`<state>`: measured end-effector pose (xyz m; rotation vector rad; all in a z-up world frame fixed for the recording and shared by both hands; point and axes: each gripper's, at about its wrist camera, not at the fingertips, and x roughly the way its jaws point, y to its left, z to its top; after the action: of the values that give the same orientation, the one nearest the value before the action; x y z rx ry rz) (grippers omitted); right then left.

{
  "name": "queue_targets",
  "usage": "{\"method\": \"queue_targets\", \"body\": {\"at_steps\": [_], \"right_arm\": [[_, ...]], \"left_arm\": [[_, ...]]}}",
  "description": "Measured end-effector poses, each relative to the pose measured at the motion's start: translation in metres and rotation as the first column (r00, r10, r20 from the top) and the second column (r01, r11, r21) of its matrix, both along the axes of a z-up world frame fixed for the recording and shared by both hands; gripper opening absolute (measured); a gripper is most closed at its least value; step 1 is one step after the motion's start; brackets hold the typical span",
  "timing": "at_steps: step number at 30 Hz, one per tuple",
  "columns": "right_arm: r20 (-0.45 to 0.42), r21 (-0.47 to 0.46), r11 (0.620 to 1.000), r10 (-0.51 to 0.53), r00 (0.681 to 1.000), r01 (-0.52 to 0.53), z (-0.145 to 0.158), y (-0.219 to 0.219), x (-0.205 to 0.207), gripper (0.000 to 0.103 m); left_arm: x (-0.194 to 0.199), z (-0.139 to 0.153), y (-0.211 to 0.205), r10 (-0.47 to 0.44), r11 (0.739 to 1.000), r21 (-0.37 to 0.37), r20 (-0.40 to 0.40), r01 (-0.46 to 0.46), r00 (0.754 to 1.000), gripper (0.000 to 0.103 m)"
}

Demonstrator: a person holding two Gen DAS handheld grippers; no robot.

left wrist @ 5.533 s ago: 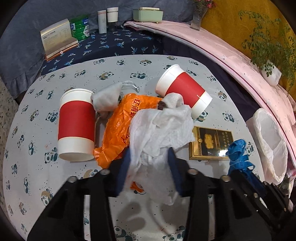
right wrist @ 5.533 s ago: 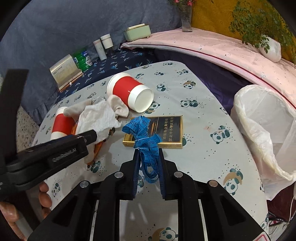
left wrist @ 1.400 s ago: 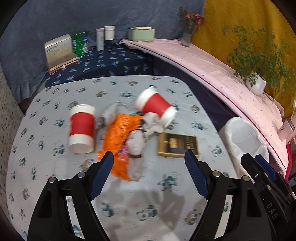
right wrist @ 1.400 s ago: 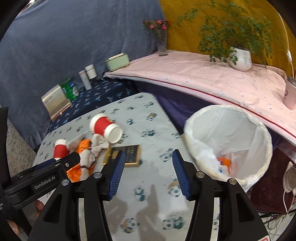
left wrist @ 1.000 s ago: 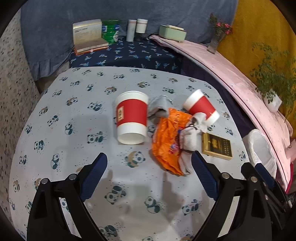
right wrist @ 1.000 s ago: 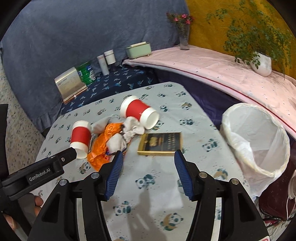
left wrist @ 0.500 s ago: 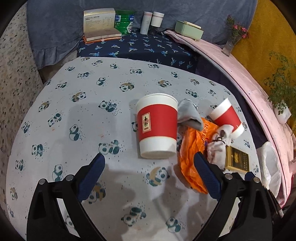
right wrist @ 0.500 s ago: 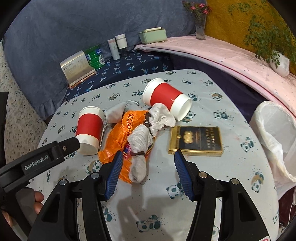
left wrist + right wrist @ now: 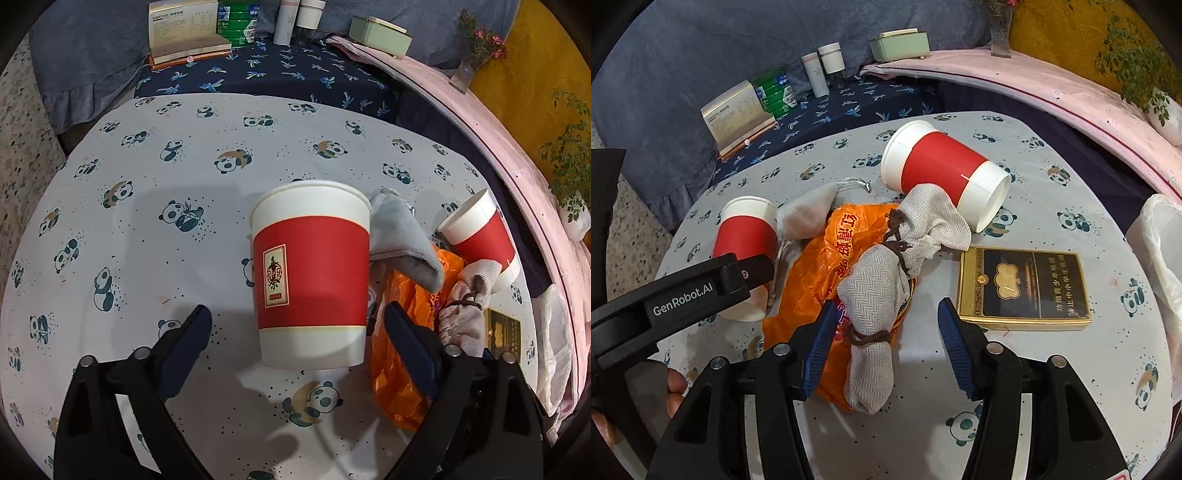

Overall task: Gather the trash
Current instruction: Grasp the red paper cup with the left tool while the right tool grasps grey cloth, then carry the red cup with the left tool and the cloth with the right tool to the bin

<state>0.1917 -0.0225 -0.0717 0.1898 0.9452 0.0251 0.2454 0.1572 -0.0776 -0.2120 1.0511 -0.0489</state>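
Now near cup (image 9: 312, 280) on side, mouth pointing away; left gripper (image 9: 297, 341), right gripper (image 9: 884, 341) open, closing.

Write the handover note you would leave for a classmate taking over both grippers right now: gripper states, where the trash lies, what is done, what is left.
Left gripper: open, jaws just narrowing around the base of the near paper cup, which lies on its side; pads not yet touching.
Right gripper: open, jaws just narrowing, poised over the tied beige cloth pouch lying on the orange plastic bag.
Also on the table: second paper cup on its side, grey pouch, gold-and-black box.
Lined bin stands at the table's right edge.
Done: nothing held now.
Left: grasp and bin every piece above.
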Motion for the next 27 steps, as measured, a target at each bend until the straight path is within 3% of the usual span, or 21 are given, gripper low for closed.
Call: {"method": "queue_targets", "body": {"at_steps": [3, 5, 8, 17, 27], "right_arm": [[-0.013, 0.019, 1.0, 0.01, 1.0, -0.01, -0.004, 0.0, 0.0, 0.033], [-0.012, 0.023, 1.0, 0.017, 1.0, -0.017, -0.004, 0.001, -0.001, 0.022], [0.002, 0.011, 0.999, 0.03, 1.0, -0.03, 0.001, 0.005, -0.005, 0.02], [0.096, -0.004, 0.999, 0.049, 0.994, -0.049, 0.038, 0.005, -0.035, 0.018], [0.167, 0.007, 1.0, -0.004, 0.986, 0.003, 0.071, -0.024, -0.071, 0.019]], "left_arm": [[0.002, -0.007, -0.001, -0.025, 1.0, -0.018, -0.033, 0.024, 0.999, 0.052], [-0.001, -0.007, -0.001, -0.024, 1.0, -0.007, -0.031, 0.024, 0.999, 0.052], [-0.009, -0.002, -0.004, -0.021, 1.0, 0.013, -0.007, 0.021, 1.0, 0.052], [-0.042, 0.037, -0.012, -0.048, 0.999, -0.009, 0.073, 0.049, 0.996, 0.052], [-0.073, 0.067, -0.044, -0.115, 0.993, 0.022, 0.122, 0.113, 0.986, 0.052]]}}
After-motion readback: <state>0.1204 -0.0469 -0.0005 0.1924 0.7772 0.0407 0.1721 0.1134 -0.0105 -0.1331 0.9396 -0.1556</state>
